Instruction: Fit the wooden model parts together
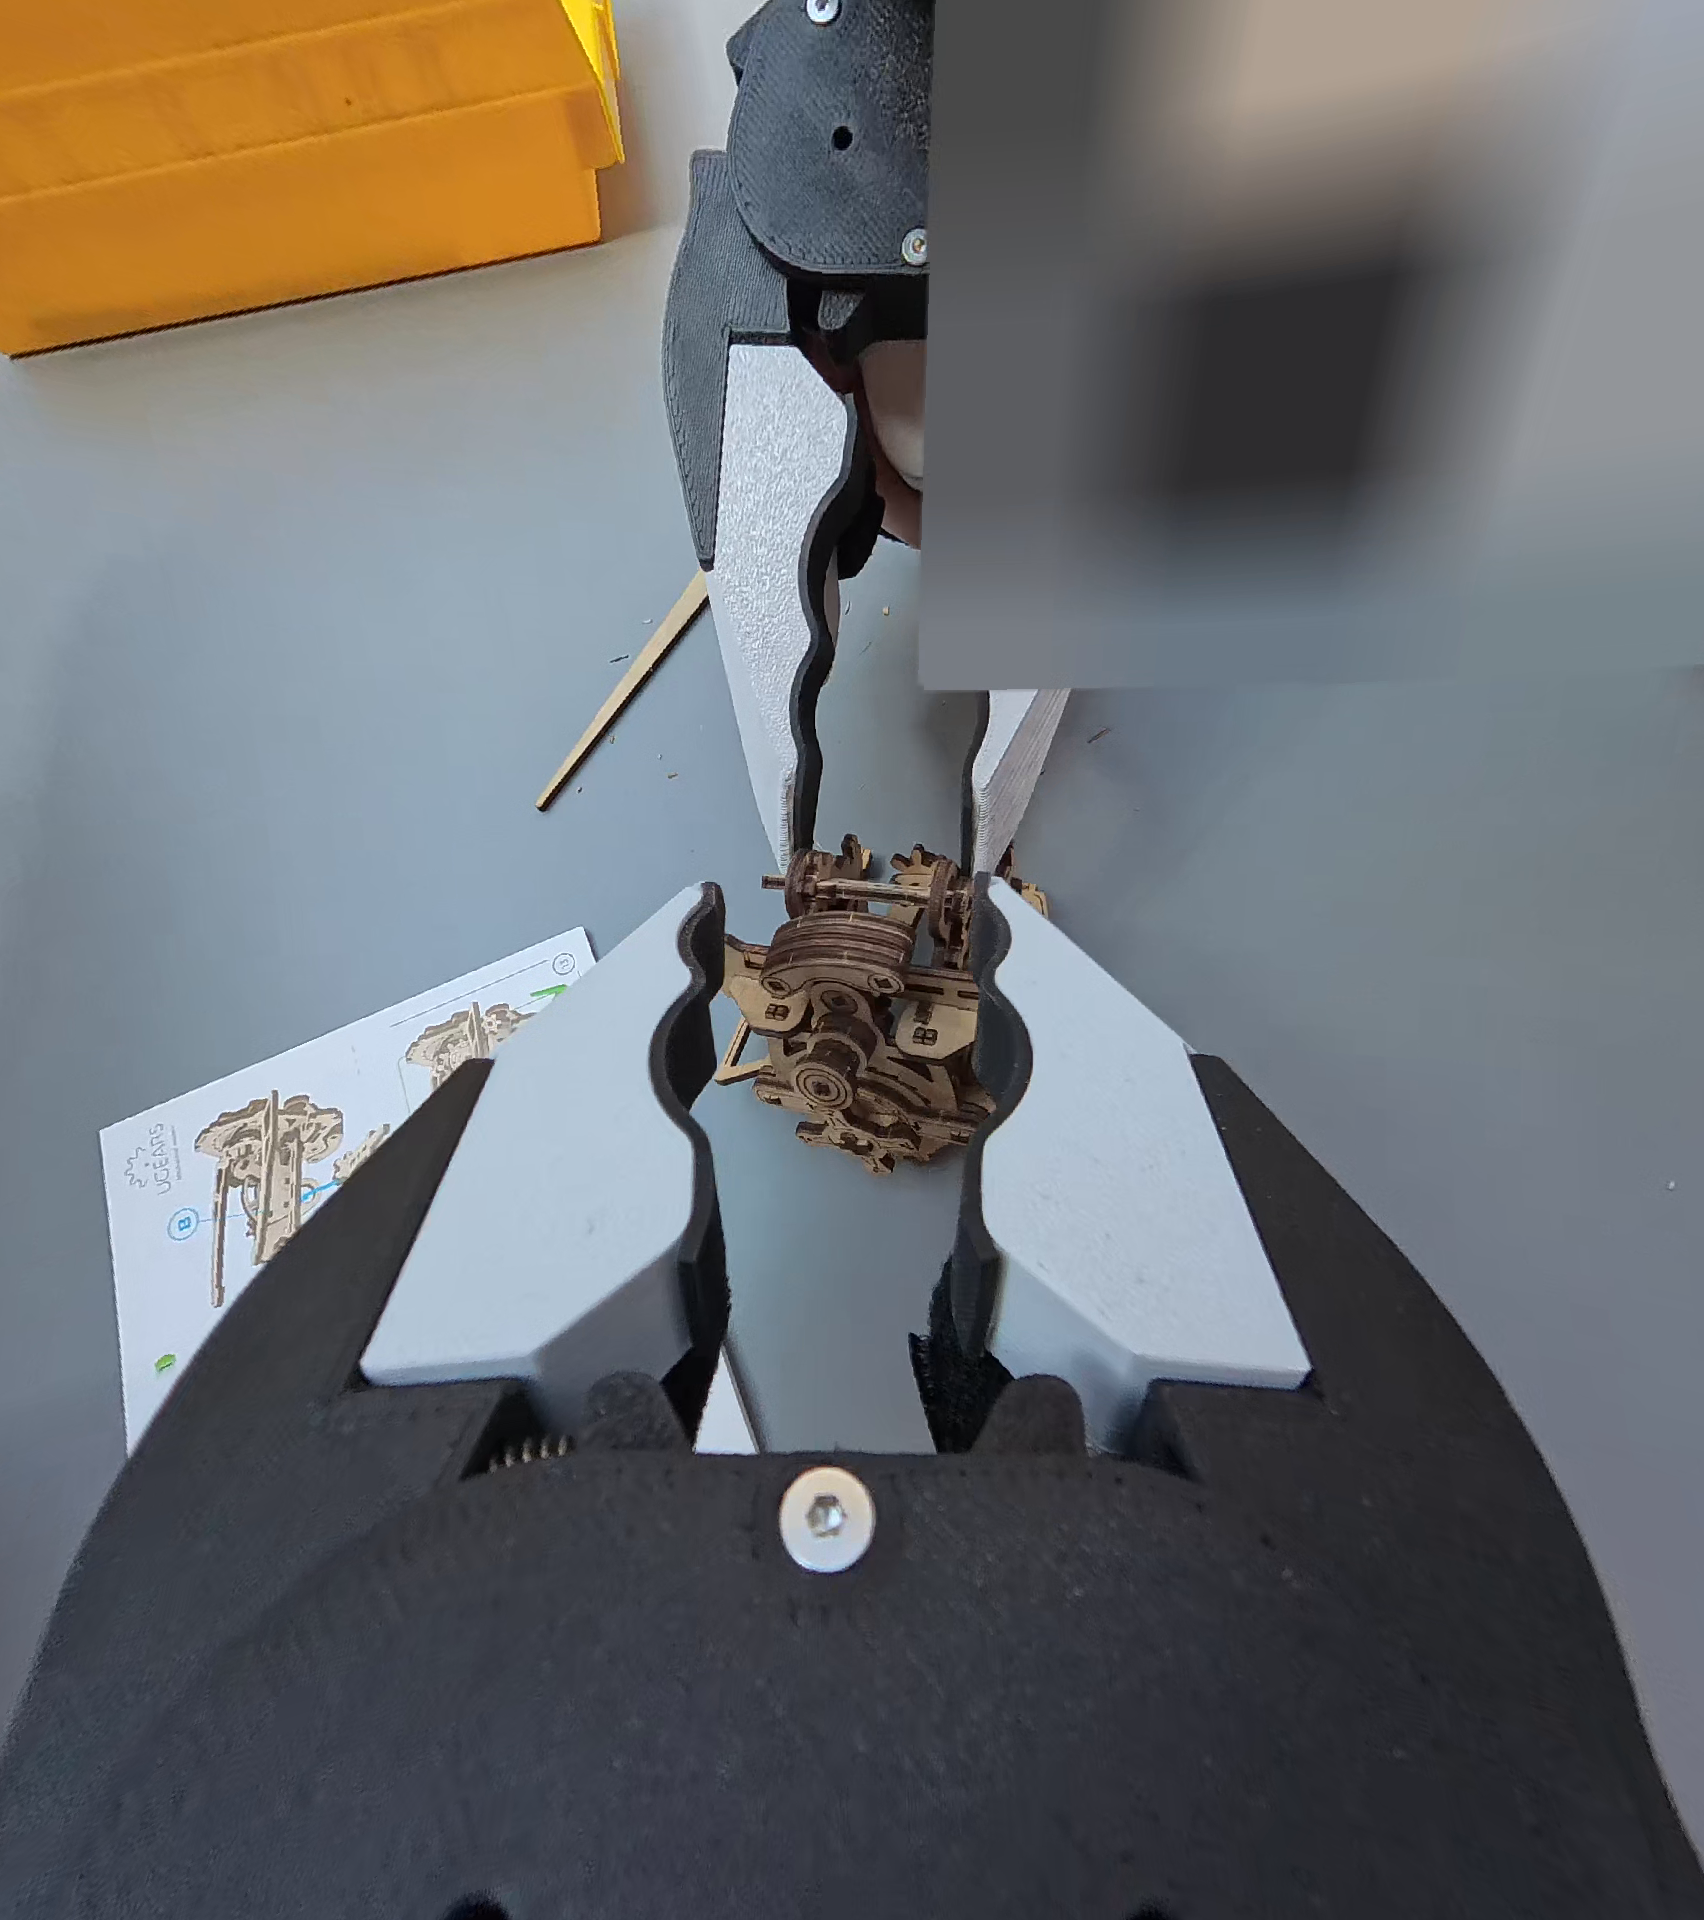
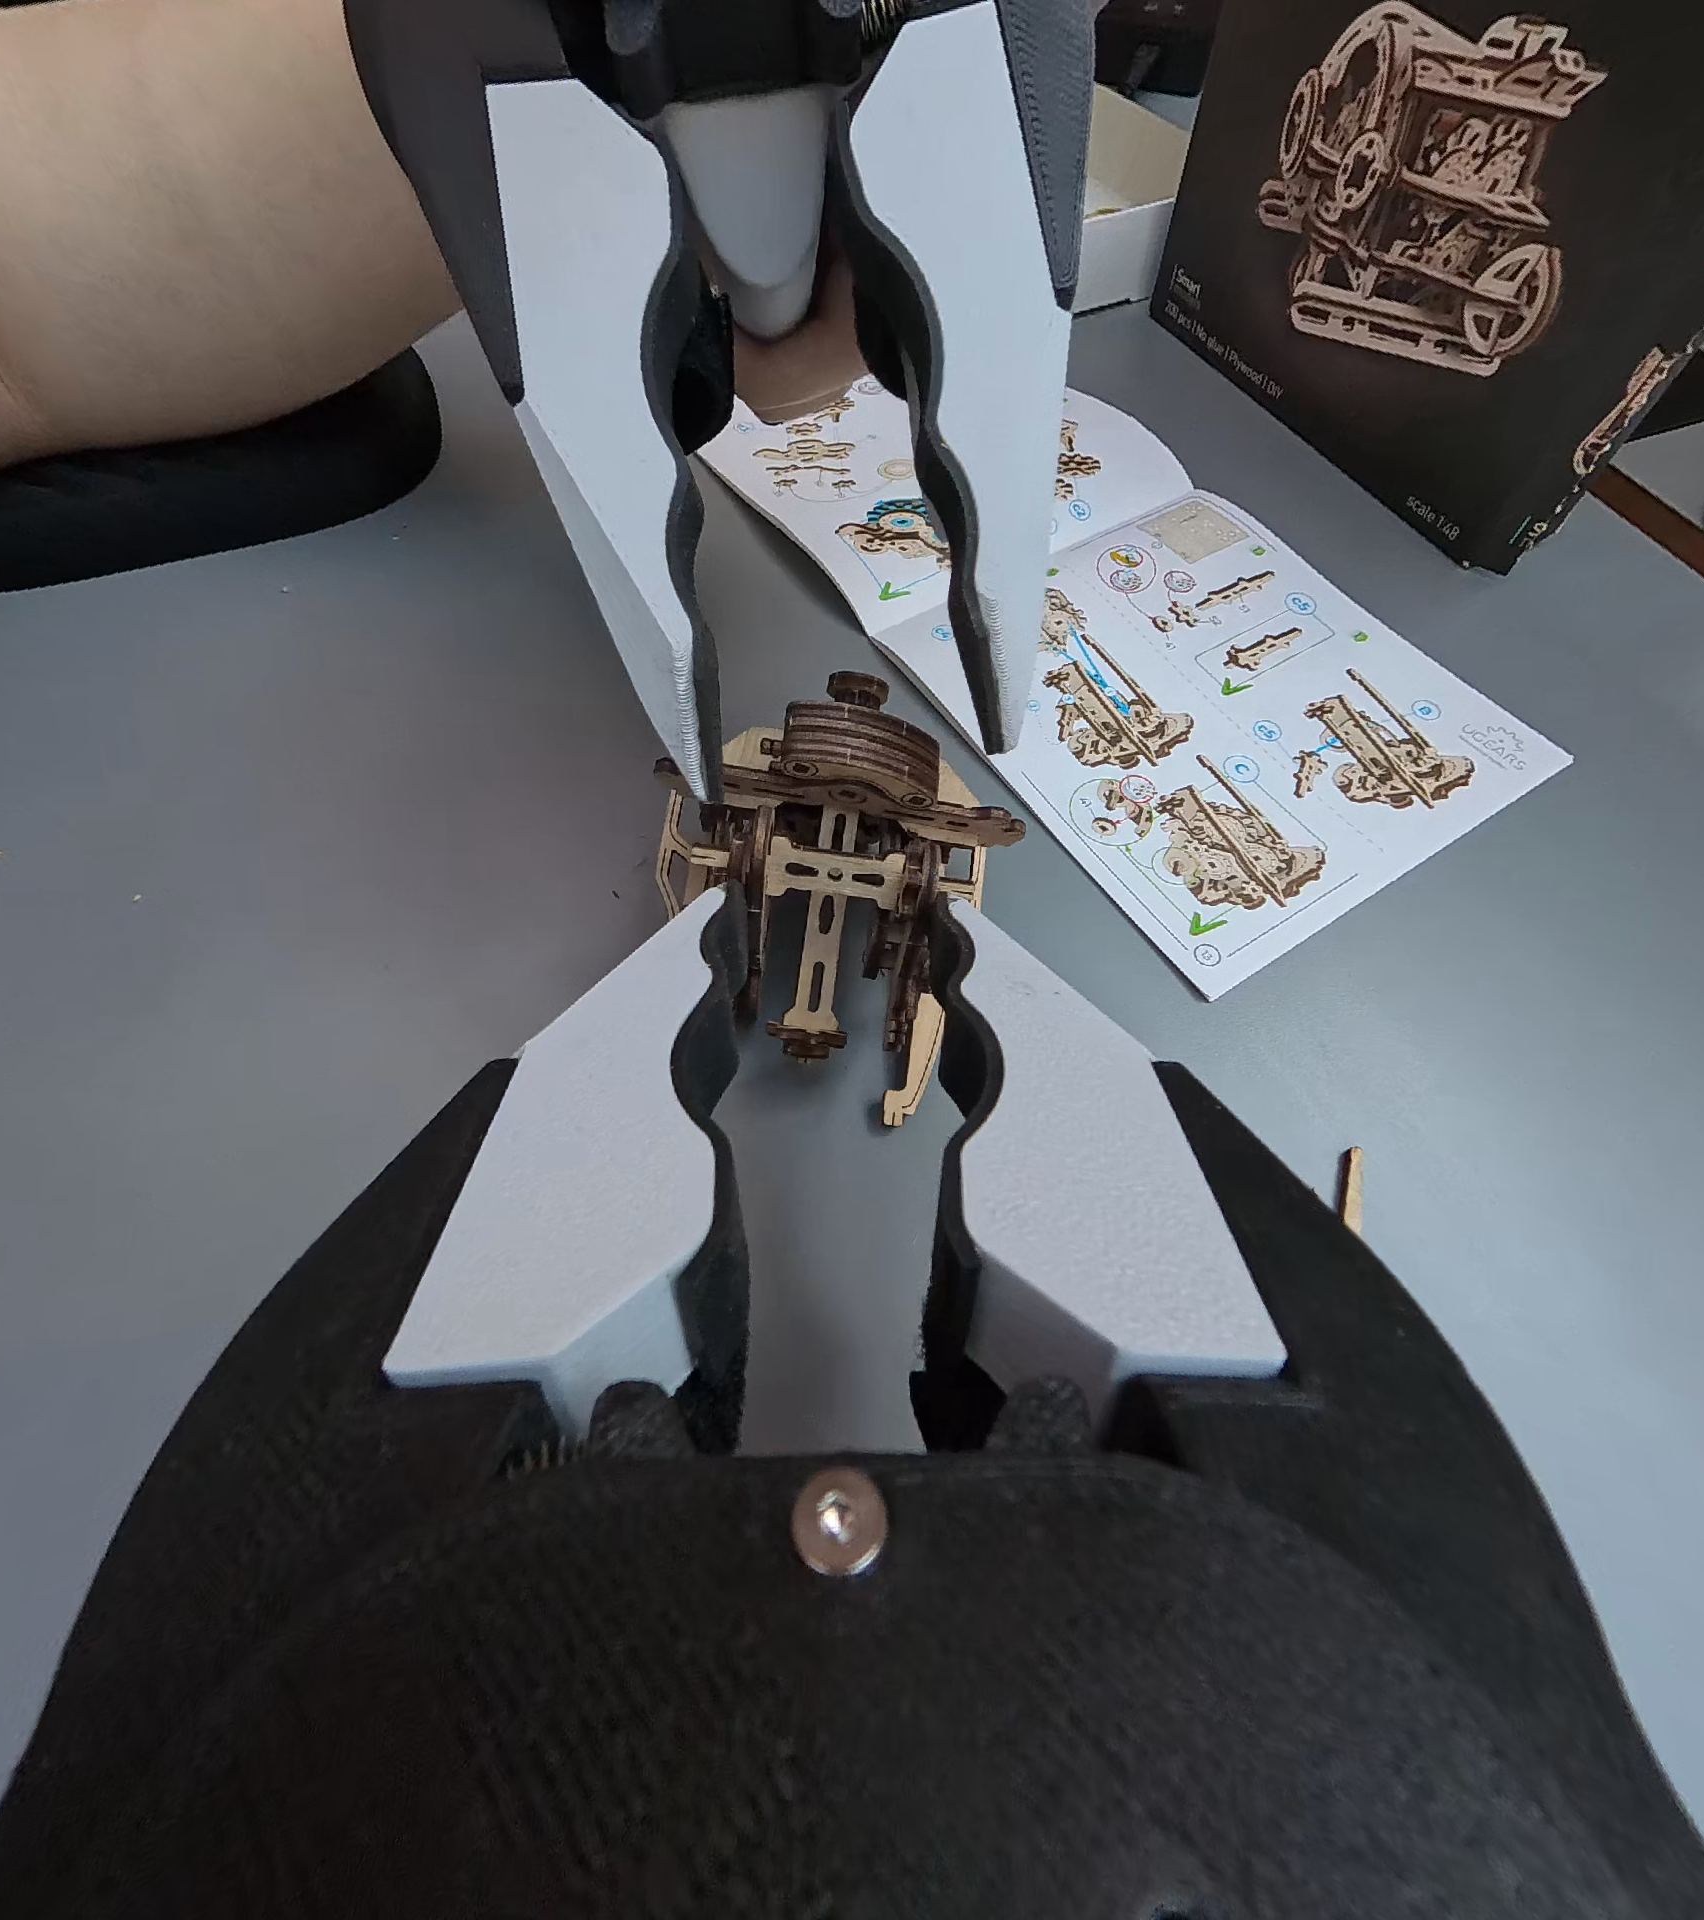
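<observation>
Right wrist view: right claw grips wooden model; left claw narrow, touching it; yellow bin contents hidden.

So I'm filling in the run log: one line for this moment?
wooden model on table | left tongs around it | right tongs around opposite end | contact unclear

- The left gripper reaches in low over the worktop, its jaws parted around the wooden model, fingertips at the model's sides.
- The right gripper faces it from the opposite side of the model, jaws likewise parted, tips flanking the model's frame.
- Whether either gripper's pads press the model cannot be told.
- A bare forearm rests behind the model, on a black pad.
</observation>
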A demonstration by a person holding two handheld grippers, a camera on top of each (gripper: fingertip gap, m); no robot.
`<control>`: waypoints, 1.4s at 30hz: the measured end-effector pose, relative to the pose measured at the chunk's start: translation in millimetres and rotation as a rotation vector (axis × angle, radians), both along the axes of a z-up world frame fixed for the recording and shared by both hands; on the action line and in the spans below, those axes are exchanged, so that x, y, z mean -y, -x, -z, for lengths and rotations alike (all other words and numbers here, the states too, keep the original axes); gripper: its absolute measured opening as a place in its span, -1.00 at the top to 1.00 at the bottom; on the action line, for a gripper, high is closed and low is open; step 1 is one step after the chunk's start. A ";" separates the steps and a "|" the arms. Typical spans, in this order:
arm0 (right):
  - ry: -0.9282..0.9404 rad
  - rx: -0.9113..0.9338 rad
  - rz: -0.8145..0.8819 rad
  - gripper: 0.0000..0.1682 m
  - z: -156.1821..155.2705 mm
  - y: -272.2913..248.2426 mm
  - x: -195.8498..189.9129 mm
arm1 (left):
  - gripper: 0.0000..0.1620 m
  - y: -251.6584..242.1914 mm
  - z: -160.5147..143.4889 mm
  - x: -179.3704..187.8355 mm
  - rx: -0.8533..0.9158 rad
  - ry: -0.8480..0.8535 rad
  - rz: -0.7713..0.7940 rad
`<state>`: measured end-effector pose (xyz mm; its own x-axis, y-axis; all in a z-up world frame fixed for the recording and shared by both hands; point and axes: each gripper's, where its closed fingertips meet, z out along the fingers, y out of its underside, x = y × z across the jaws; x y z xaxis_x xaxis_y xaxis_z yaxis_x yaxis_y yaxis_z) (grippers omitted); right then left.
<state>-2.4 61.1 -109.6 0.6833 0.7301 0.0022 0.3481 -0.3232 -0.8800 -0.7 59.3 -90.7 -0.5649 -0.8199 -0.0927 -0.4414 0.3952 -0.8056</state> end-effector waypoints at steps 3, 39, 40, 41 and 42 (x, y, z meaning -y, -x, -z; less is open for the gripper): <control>-0.036 0.032 -0.002 0.61 -2.6 -0.3 0.3 | 0.42 1.1 2.0 1.4 0.003 -0.037 0.009; -0.277 0.307 -0.111 0.61 -12.6 -3.5 11.7 | 0.54 -3.8 8.0 17.8 0.134 -0.406 0.041; -0.280 0.306 -0.118 0.62 -13.1 -2.9 12.5 | 0.54 -3.6 8.3 18.6 0.133 -0.403 0.045; -0.289 0.304 -0.129 0.61 -14.1 -1.6 13.7 | 0.54 -3.3 8.7 19.6 0.132 -0.401 0.050; -0.294 0.311 -0.130 0.61 -14.2 -1.7 13.8 | 0.54 -3.4 9.0 19.9 0.135 -0.405 0.051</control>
<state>-0.7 47.3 -95.4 0.5198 0.7477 0.4133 0.6317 -0.0107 -0.7751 2.7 39.5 -99.7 -0.5647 -0.6735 -0.4771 -0.3145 0.7100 -0.6301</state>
